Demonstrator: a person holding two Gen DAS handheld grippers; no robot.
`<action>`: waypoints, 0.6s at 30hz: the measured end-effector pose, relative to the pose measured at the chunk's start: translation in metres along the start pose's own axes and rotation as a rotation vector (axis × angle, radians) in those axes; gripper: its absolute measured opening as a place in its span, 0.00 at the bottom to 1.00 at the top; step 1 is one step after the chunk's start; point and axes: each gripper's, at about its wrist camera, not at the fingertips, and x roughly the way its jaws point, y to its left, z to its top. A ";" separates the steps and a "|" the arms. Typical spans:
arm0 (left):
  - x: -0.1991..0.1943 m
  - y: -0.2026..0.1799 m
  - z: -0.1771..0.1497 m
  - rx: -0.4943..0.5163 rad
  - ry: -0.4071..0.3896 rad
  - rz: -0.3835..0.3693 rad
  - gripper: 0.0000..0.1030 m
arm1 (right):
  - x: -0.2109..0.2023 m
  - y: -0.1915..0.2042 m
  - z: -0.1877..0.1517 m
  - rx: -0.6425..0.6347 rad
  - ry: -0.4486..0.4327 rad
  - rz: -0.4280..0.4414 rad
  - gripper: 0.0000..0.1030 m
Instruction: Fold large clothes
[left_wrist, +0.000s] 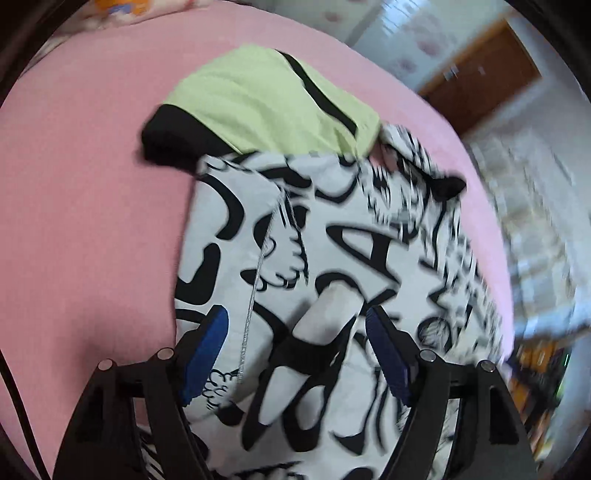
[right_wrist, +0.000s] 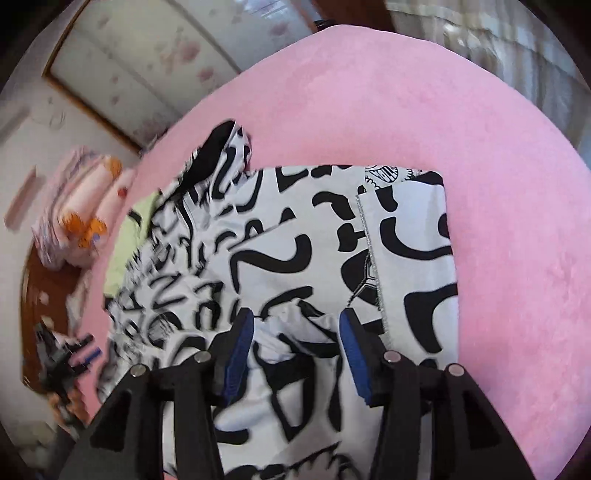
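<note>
There are two grippers, the left gripper (left_wrist: 295, 332) at 6 o'clock and the right gripper (right_wrist: 297, 332) at 6 o'clock, one black-and-white jacket (left_wrist: 332, 240), one green top (left_wrist: 258, 99) at 12 o'clock, one pink bed (left_wrist: 92, 184), and one pillow (right_wrist: 81, 218) at 9 o'clock.

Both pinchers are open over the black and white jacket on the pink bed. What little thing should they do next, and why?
Probably lift both away. The left gripper and right gripper stand open, pads clear of the black-and-white garment, which already lies folded on the pink bed. A raised fold sits between each pair of fingers, so rise straight up.
</note>
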 end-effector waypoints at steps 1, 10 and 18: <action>0.003 -0.001 -0.001 0.033 0.016 0.004 0.73 | 0.007 0.001 0.001 -0.047 0.029 -0.020 0.47; 0.030 -0.006 -0.008 0.247 0.115 0.051 0.73 | 0.044 -0.005 -0.009 -0.290 0.199 -0.031 0.47; 0.047 -0.030 -0.014 0.379 0.182 0.025 0.73 | 0.056 -0.005 -0.013 -0.358 0.230 -0.040 0.47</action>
